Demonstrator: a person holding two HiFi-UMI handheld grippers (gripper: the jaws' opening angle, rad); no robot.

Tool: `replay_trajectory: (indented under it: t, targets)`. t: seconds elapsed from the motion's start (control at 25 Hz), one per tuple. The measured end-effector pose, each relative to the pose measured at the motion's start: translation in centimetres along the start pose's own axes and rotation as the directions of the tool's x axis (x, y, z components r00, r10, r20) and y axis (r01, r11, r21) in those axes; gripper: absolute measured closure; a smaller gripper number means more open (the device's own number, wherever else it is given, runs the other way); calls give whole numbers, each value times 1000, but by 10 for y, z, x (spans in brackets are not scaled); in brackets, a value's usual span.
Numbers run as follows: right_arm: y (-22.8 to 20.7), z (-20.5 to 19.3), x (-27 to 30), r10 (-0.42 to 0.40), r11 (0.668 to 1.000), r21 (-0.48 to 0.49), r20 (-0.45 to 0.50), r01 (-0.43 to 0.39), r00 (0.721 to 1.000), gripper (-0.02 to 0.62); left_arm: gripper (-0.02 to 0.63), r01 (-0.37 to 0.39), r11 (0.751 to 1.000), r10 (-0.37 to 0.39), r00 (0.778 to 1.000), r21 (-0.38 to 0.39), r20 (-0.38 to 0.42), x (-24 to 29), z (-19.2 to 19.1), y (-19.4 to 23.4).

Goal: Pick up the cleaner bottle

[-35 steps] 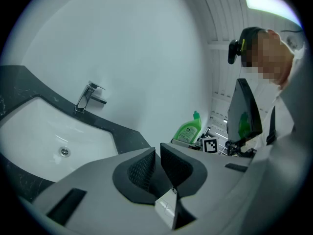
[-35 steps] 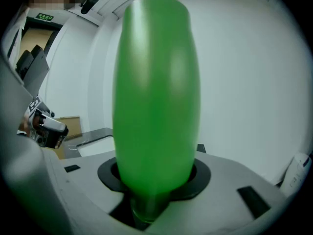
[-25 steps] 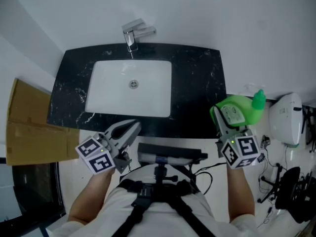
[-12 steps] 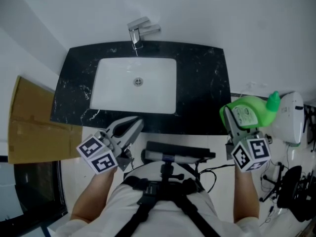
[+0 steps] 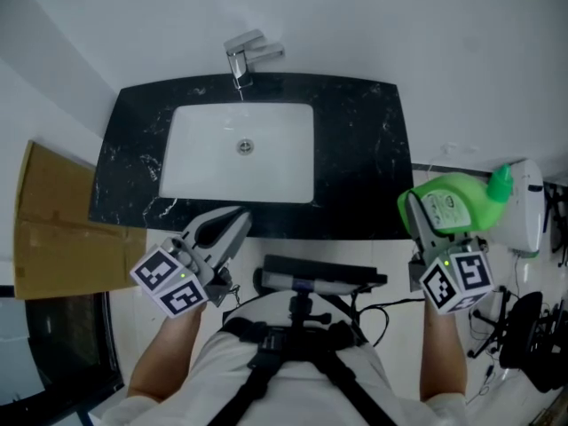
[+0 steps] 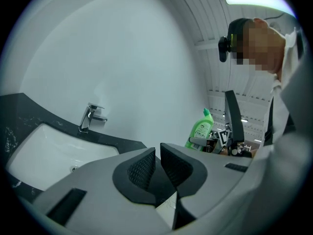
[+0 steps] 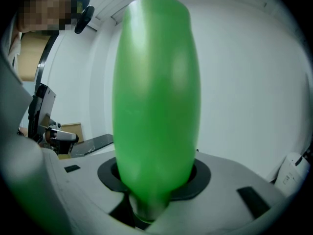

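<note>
Black marbled countertop [image 5: 355,149], with a white rectangular basin [image 5: 238,153] and a chrome tap [image 5: 241,60], is spread across the upper middle of the head view, and the task's thing is not found on it. The green plastic cleaner bottle [image 5: 453,207] is seen at the lower right instead, past the counter's right end, and it is clamped between the jaws of the right gripper [image 5: 424,227]. In the right gripper view the pads are pressed onto the lower body, and the frame is filled by green rising straight out of the jaws. So the long axis is set crosswise to the claw, and the left gripper view confirms it upright, cap on top. The left gripper [image 5: 232,224] is kept well apart at the lower left, pads drawn together on nothing. The pick-up is judged done by the nearer right hand. The cap is shown just beside a white rounded appliance [image 5: 525,204]; their separation in depth cannot be told.
</note>
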State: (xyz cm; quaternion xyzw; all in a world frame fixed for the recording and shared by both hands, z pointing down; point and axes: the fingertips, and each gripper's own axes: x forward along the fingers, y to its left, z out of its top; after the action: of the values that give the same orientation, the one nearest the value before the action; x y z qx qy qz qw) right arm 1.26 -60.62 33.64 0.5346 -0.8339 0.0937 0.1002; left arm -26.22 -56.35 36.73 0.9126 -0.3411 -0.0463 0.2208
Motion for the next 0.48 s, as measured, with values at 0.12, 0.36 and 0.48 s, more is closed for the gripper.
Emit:
replay_trajectory:
  t: [0.12,0.36,0.48]
  targets:
    - [0,4,-3,-5,1000,4,4,5,1000,420,575,-1,1000,1,1000,2,6,-1,3,1]
    - [3,7,-12,-12,1000,1,5,12,1000,420,575,6,1000,-6,1000,8,9,-2,5,-5]
    - [5,8,-17,-19,1000,-5,4,19,1000,420,575,8,1000,-8,1000,18,8,-4,7,-9]
